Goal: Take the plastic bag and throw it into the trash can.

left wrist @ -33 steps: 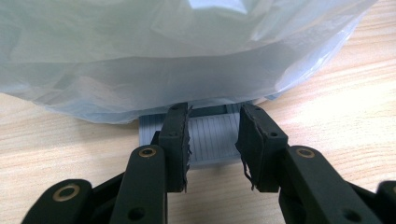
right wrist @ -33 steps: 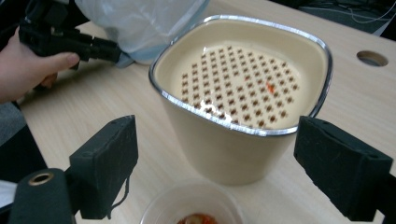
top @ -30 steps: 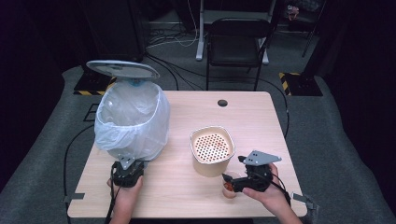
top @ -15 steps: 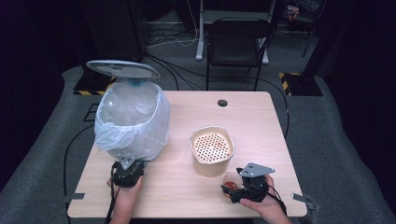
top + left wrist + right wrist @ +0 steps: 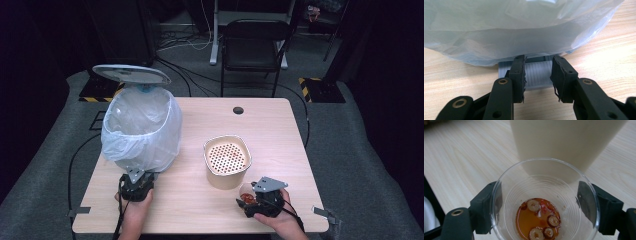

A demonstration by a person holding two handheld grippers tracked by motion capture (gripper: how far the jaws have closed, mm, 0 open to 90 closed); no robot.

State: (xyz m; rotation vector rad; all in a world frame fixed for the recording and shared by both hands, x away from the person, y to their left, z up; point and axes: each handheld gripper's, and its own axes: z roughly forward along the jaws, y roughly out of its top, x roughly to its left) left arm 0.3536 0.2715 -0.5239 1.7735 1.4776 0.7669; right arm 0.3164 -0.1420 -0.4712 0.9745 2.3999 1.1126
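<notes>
Jaws of the right gripper (image 5: 537,205) have just been narrowing around a clear plastic cup (image 5: 544,202) with amber liquid and sliced fruit, standing on the table (image 5: 280,130) just in front of the beige strainer tub (image 5: 227,160). Squeezed too hard, the thin cup could buckle and slop; lifted carelessly, it could clip the tub. Left gripper (image 5: 537,75) jaws grasp the grey pedal (image 5: 537,72) under the bagged bin (image 5: 142,127), lid (image 5: 131,74) raised.

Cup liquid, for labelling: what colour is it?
Amber-orange, with reddish-brown slices; the clear cup shows it best in the right gripper view.
</notes>
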